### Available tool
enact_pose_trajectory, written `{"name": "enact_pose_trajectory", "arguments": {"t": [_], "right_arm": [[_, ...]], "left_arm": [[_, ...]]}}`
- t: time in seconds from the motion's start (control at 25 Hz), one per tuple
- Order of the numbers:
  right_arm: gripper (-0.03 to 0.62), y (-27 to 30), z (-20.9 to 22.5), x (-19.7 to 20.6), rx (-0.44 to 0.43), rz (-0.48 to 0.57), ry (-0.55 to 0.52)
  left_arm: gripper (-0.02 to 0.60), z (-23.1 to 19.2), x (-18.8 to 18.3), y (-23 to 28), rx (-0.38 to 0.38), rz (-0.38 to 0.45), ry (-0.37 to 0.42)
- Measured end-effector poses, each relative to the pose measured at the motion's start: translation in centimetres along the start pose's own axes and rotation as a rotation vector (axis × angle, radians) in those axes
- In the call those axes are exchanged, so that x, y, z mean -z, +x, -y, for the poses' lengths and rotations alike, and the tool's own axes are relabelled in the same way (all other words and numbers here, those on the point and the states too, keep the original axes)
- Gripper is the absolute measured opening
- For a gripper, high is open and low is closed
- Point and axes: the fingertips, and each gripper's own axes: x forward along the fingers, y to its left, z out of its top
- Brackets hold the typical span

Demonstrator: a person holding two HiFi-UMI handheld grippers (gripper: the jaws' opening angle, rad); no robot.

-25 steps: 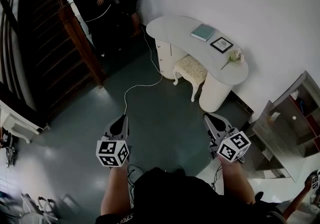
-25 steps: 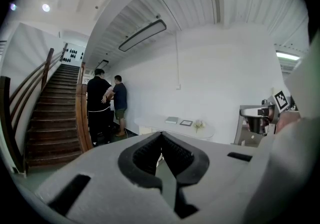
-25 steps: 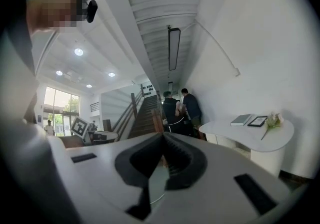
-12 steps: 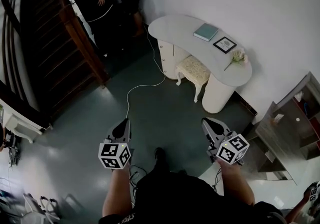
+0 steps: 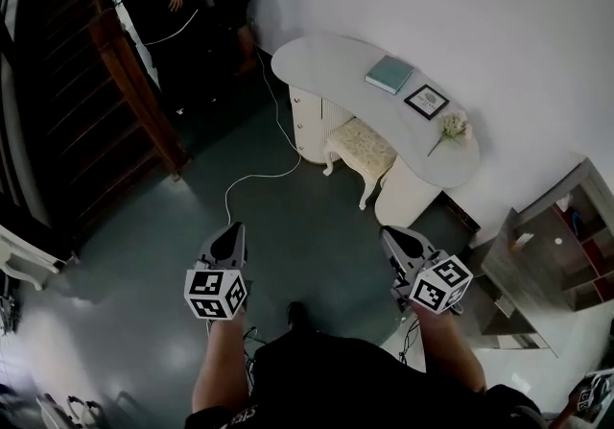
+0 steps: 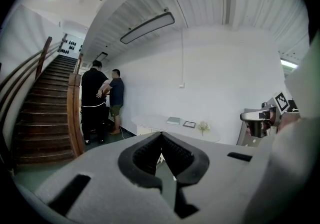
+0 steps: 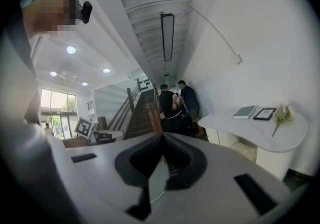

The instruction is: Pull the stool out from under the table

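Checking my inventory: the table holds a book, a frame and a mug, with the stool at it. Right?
Not a mug: a flower lies there, as the head view shows. The book and frame are on the table, the stool at it.

Right gripper (image 7: pixel 162 138), fingers (image 7: pixel 184 163) closed together on nothing, white curved surface (image 7: pixel 250 130) at right with book (image 7: pixel 244 112), frame (image 7: pixel 264 114), flower (image 7: pixel 282 114), stool (image 7: pixel 248 151) beneath it, two people (image 7: pixel 172 105) by far stairs (image 7: pixel 142 113).
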Motion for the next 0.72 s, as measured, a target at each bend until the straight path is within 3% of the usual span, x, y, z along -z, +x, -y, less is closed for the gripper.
{"name": "enact_pose_trajectory", "arguments": {"t": [0.24, 0.48, 0.72], "right_arm": [[0.005, 6.2, 1.2, -1.0, 0.074, -0.002, -0.013], [0.005, 11.0, -0.1, -1.2, 0.085, -0.028, -0.019], [0.005, 14.2, -1.1, -0.5, 0.079, -0.067, -0.034]], "left_arm": [[0.009, -2.3, -1.4, 5.0, 0.076, -0.012, 0.124], [0.009, -2.5, 0.3, 7.1, 0.194, -0.042, 0.105], [0.009, -7.1, 0.7, 7.4, 0.16, -0.044, 0.059]]}}
